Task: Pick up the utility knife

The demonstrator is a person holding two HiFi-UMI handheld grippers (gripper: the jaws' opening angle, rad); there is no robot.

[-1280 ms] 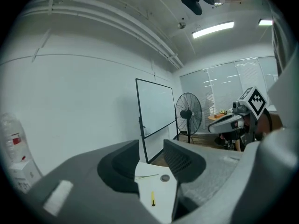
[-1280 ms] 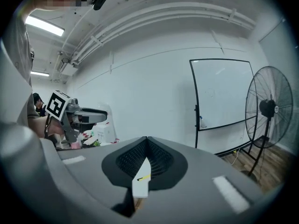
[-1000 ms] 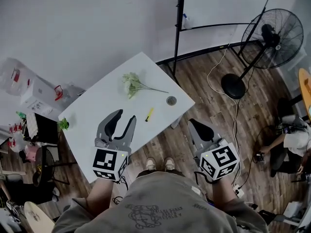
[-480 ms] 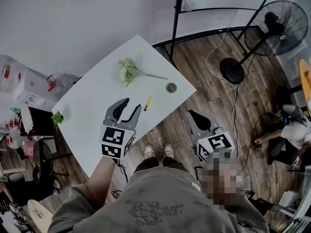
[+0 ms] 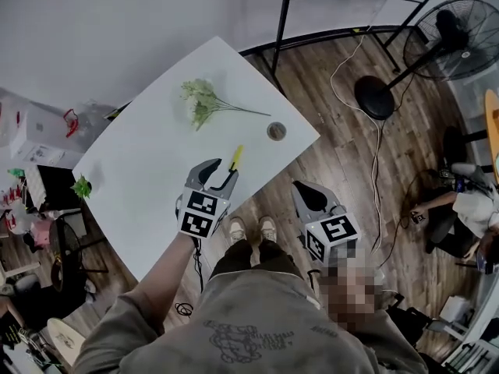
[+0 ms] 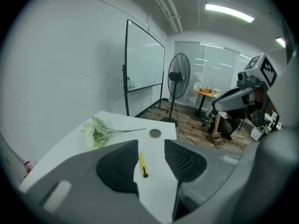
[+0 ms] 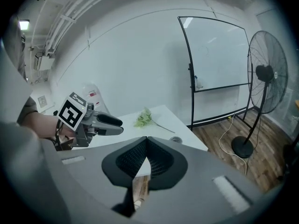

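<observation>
A slim yellow utility knife (image 5: 236, 157) lies on the white table (image 5: 148, 170) near its front edge. My left gripper (image 5: 217, 174) hovers just short of the knife, open, with nothing between its jaws. In the left gripper view the knife (image 6: 143, 164) shows on the tabletop through the gap of that gripper (image 6: 152, 154). My right gripper (image 5: 306, 194) hangs over the wooden floor to the right of the table, jaws shut and empty. In the right gripper view its fingertips (image 7: 146, 143) meet.
A sprig of artificial flowers (image 5: 201, 102) and a small round tin (image 5: 275, 131) lie farther back on the table. A whiteboard stand (image 5: 285, 6) and a floor fan (image 5: 437, 37) with its cable stand at the right. Boxes and clutter (image 5: 31, 142) sit left of the table.
My left gripper has moved forward and right across the table toward the knife. The right gripper has shifted slightly left and stayed shut.
</observation>
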